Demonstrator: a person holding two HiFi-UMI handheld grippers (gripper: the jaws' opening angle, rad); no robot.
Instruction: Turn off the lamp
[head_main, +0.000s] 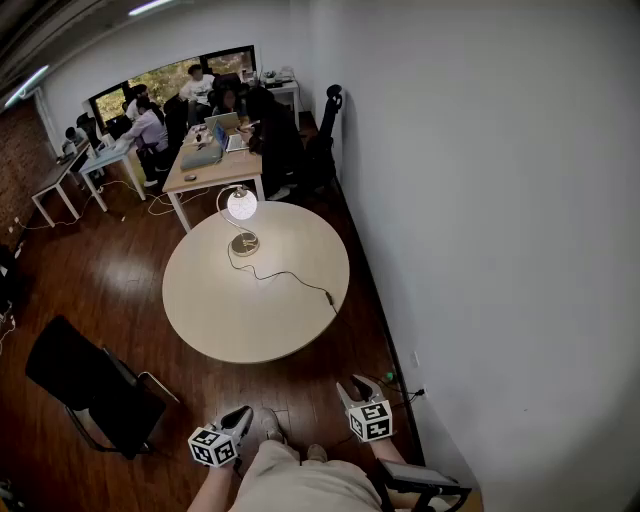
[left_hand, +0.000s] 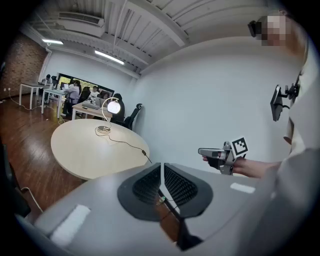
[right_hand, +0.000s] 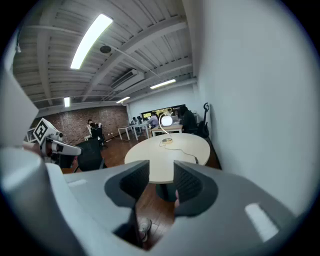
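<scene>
Lamp (head_main: 241, 205) lit, one, on one round table (head_main: 262, 312), left claw (left_hand: 161, 168) pressed together, right claw (right_hand: 161, 176) spread

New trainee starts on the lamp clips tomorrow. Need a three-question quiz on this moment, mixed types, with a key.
1. True or false: the lamp on the round table is lit.
2. Of the left gripper and the right gripper, which has its jaws apart? A: left only. B: right only. C: both.
3. Short answer: does either gripper touch the lamp?

Key
1. True: its globe glows white.
2. B: the right jaws stand apart with nothing between them, and the left jaws are together.
3. No: both grippers are held short of the round table, and the lamp stands at its far side.
</scene>
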